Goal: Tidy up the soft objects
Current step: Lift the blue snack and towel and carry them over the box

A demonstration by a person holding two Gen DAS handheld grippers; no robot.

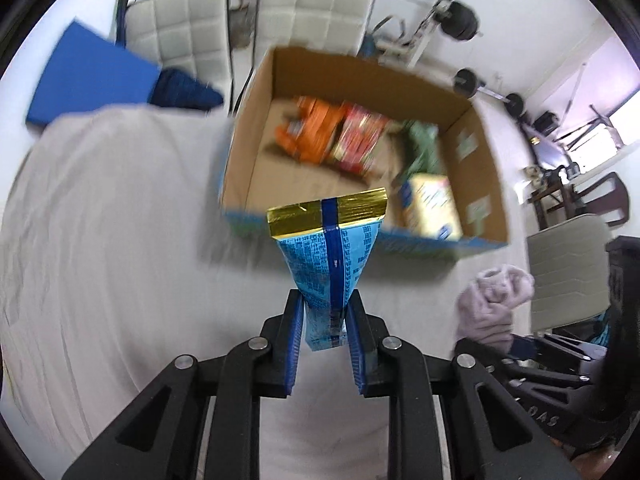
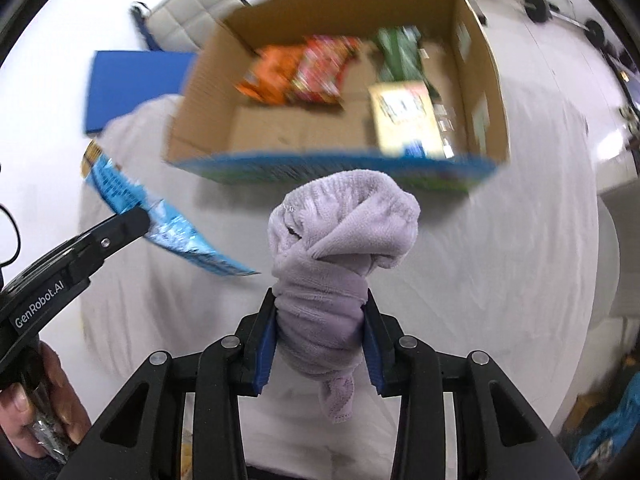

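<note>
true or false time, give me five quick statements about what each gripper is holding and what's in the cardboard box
1. The left gripper is shut on a blue snack packet with a gold end. True.
2. The right gripper is open with nothing in it. False: it is shut on a bunched lilac towel.
3. The cardboard box holds nothing. False: an orange packet, a red packet, a green packet and a pale yellow packet lie inside.
4. The towel is inside the box. False: it is held in front of the box's near wall.
5. The box sits on a white cloth. True.
</note>
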